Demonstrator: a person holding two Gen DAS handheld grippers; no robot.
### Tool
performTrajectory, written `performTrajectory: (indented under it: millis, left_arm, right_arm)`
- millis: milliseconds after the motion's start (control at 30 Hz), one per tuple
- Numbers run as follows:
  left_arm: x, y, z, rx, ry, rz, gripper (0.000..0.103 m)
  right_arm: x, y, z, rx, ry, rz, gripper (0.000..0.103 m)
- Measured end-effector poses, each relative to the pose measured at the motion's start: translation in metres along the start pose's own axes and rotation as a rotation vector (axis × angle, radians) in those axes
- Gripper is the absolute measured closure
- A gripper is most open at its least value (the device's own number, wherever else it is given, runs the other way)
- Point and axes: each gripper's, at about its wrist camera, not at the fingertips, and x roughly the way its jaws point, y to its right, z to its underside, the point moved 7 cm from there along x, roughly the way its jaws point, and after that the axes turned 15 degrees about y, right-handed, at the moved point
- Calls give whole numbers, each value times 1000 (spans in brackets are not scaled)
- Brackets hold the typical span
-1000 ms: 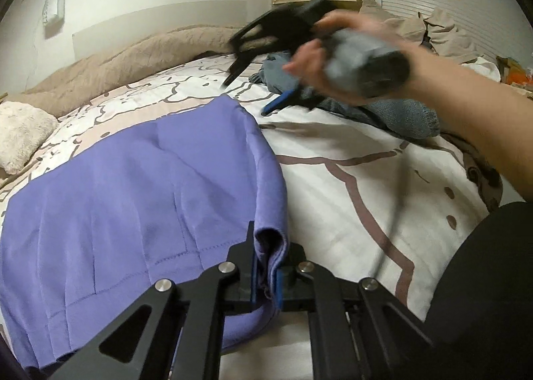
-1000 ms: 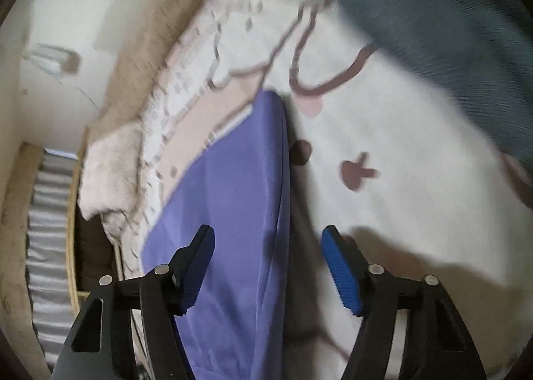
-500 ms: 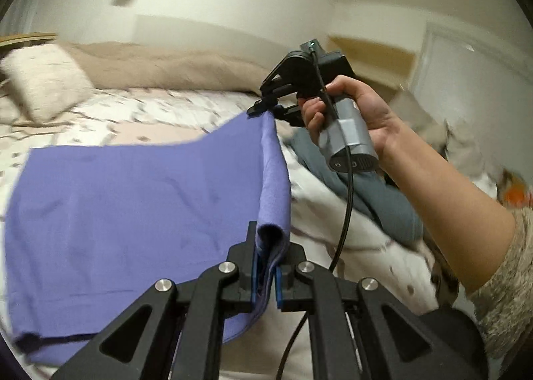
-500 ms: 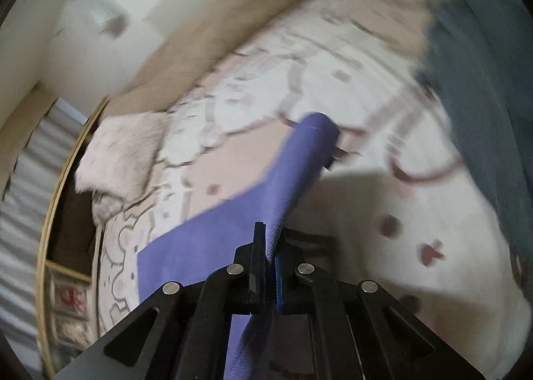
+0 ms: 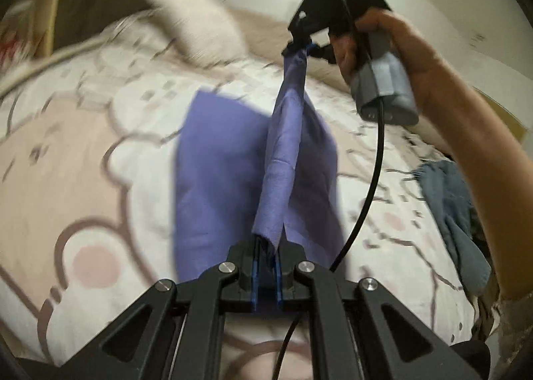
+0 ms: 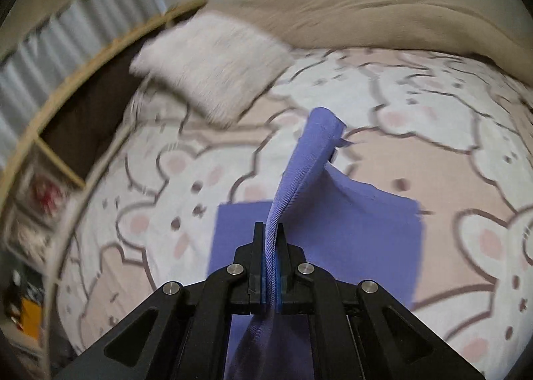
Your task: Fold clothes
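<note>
A purple garment [image 5: 216, 180] lies partly on the bed, with one edge lifted into the air. My left gripper [image 5: 266, 266] is shut on the near end of that raised edge. A hand holds my right gripper [image 5: 304, 45] at the far end, shut on the cloth's upper corner. The purple fabric hangs stretched between the two grippers. In the right wrist view, my right gripper [image 6: 271, 266] pinches a folded band of the purple garment [image 6: 349, 230], and the rest spreads over the bedsheet below.
The bed carries a white and pink bear-print sheet [image 5: 83, 180]. A fluffy white pillow [image 6: 213, 63] and a beige blanket [image 6: 383, 20] lie near the wooden headboard [image 6: 83, 57]. A blue-grey garment [image 5: 449, 213] is crumpled at the right, beside the person's forearm [image 5: 483, 147].
The right gripper closed on the garment's far corner, and both grippers lifted the right edge off the bed. The views have swung toward the headboard and the cloth now stands raised over itself.
</note>
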Motion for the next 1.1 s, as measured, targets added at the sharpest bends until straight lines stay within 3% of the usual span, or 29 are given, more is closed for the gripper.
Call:
performTrajectory:
  millis: [167,400,433,500,533,567,733,833,900,967,1033,1100]
  left_arm:
    - [15,-34,19,-121,-90,-29,95]
    - [12,-29,39,-86,-121,-10,95]
    - [12,-30,41,-86,-125,-10,95]
    - [14,-33,41,-101,-136,-12,95]
    - [14,-35,41,-111,-137,-14,95]
    - [13,-35,42,-117,-136,-17,95]
    - [6,-34,46,-105,-120,-43,95]
    - [3,-36,47,-115,-115,-58,93]
    - [1,-38,48,-121,-112,-68,91]
    - [-1,-40,47,-131,-111,-74,91]
    - [0,-46,39,-143,-105,-75,90]
    - [-7,-48,32,-142,-81,-74,87]
  right_arm:
    - [59,-36,40,-92,-109,38,99]
    - [116,-57,90,-160,-245,56,98]
    - [119,-60,94,-171,-254,60,93]
    - [112,-64,92,-171,-238,39,47]
    - [106,-65,88,-165,-221,26,11]
    - [93,-66,80,-158,-182,10,4]
    - [13,-61,45,-54,-58,-102,4]
    - [-46,-25,51,-13,-7,-110,7]
    - [-80,-3,70,-13,15,-117,29]
    - [-101,20,100,-5,2,-92,62]
    - [-119,40,134,7,-3,-72,70]
    - [-127,45,168,-23,14,-98,71]
